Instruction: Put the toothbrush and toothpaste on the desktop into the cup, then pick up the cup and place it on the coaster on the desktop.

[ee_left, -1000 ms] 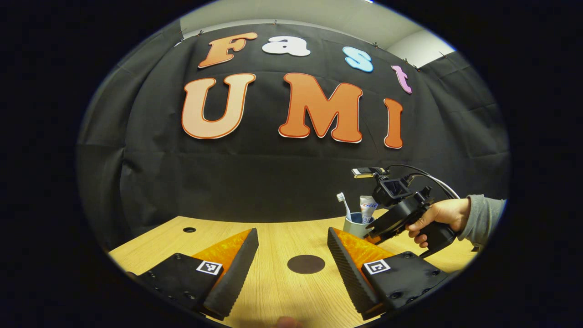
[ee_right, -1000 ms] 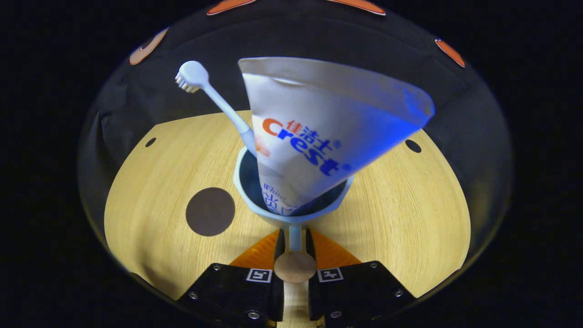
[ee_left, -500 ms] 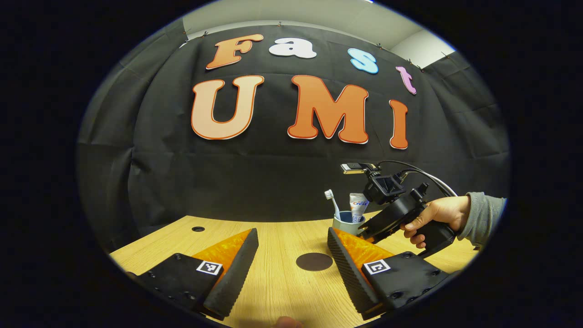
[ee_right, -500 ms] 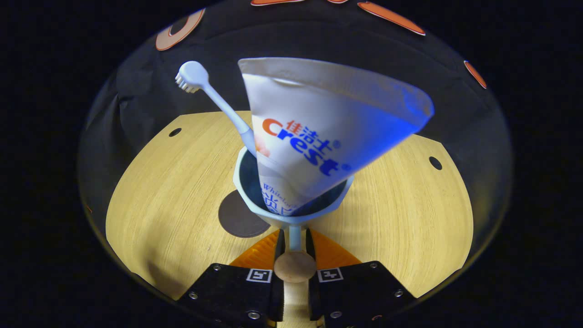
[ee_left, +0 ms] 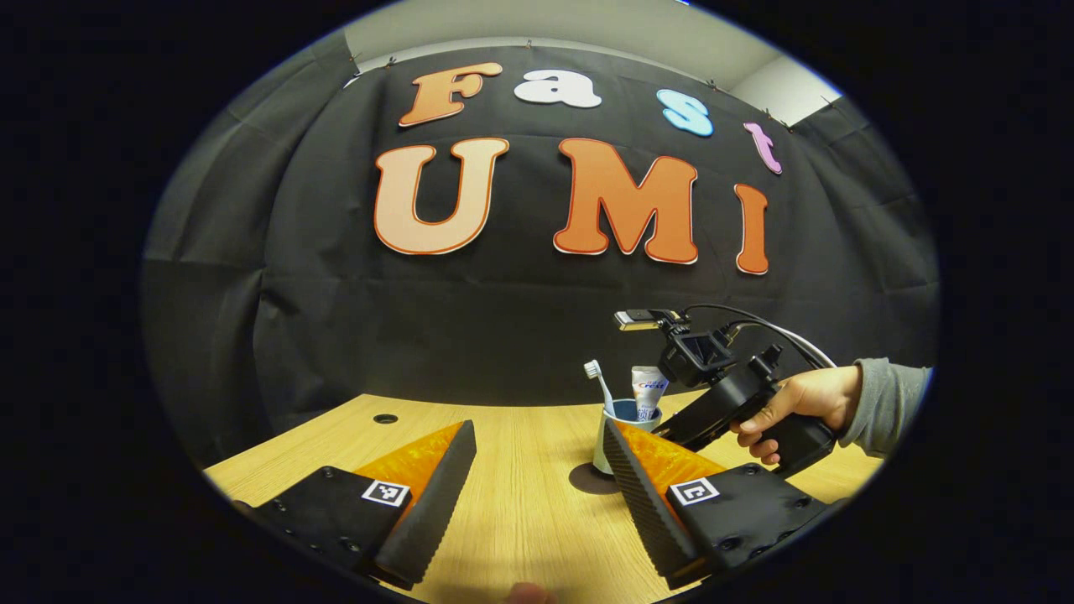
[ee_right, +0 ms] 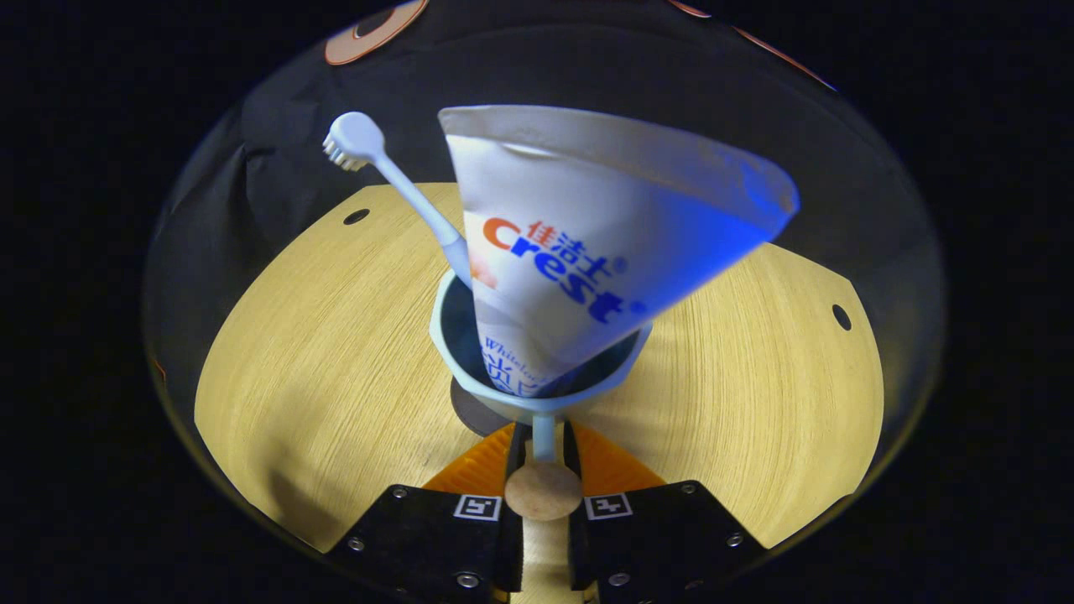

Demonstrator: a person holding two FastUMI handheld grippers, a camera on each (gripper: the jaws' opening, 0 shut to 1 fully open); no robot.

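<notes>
Over the coaster (ee_right: 474,411), the right gripper (ee_right: 544,443) clamps the upright cup's (ee_right: 537,382) handle, toothbrush (ee_right: 394,184) leaning left; left gripper (ee_left: 537,470) gapes.

Pale blue cup (ee_right: 537,394), white toothbrush (ee_right: 394,180), white-and-blue toothpaste (ee_right: 587,243), dark brown coaster (ee_right: 474,411), light wood-grain desktop (ee_right: 336,335), grey sleeve (ee_left: 889,403)

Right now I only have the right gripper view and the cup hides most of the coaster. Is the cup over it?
Observer: Yes. In the left gripper view, the cup has its base on or just over the coaster. I cannot tell whether they touch.
Operator: Cup upright?
Observer: Seen from the side, it is upright. The toothbrush leans left and the toothpaste stands near vertical.
Operator: Left gripper in the way?
Observer: No. The left gripper is open, holds nothing and sits on the near side of the cup.
</notes>
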